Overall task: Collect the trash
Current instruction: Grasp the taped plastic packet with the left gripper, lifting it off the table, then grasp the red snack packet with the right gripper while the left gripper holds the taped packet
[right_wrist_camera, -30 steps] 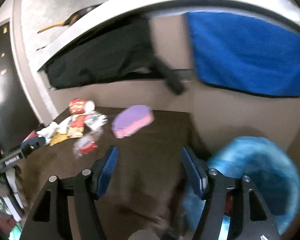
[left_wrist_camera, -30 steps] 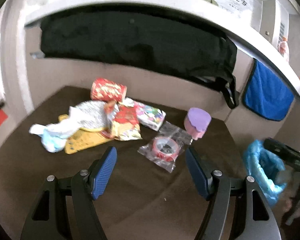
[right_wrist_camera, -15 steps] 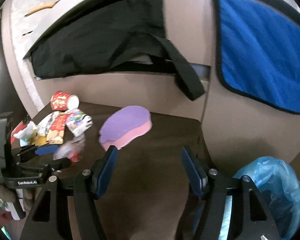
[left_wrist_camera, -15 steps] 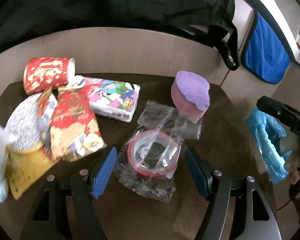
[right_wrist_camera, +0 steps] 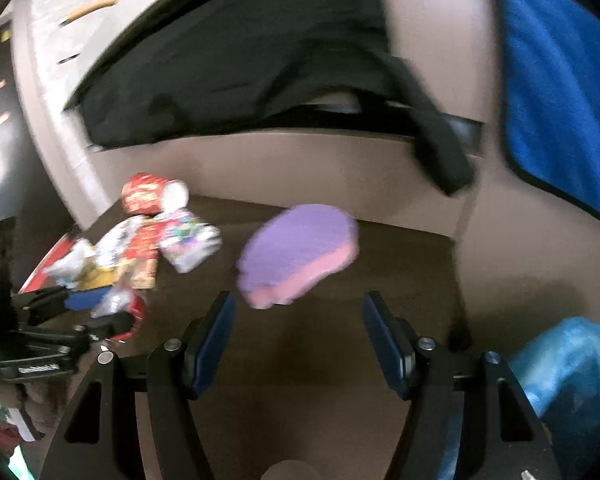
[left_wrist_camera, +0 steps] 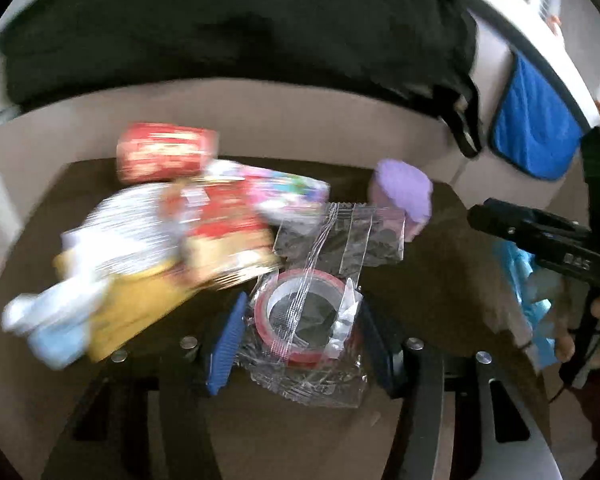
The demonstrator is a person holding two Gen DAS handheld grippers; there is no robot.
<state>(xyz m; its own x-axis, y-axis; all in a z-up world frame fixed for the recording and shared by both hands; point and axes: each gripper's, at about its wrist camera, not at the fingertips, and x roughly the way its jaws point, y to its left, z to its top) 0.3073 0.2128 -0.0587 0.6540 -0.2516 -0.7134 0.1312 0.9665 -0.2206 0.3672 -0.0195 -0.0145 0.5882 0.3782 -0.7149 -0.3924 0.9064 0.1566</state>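
The left gripper (left_wrist_camera: 300, 340) straddled the red tape roll in its clear wrapper (left_wrist_camera: 306, 320) on the brown table (left_wrist_camera: 440, 300), its fingers (left_wrist_camera: 225, 344) closing on either side with no firm squeeze visible yet, likely the first trash item to lift. The right gripper (right_wrist_camera: 300, 336) hung wide open and empty just short of the purple-and-pink sponge (right_wrist_camera: 296, 252). Farther back, snack packets (left_wrist_camera: 224, 232) and a red paper cup (left_wrist_camera: 162, 152) crowded the left, with the blue-lined bin (right_wrist_camera: 572, 368) off the table's right edge.

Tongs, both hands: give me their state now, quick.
Left tongs: closing around the bagged red tape roll; pad contact cannot be told.
Right tongs: open, holding nothing; purple sponge lies ahead.
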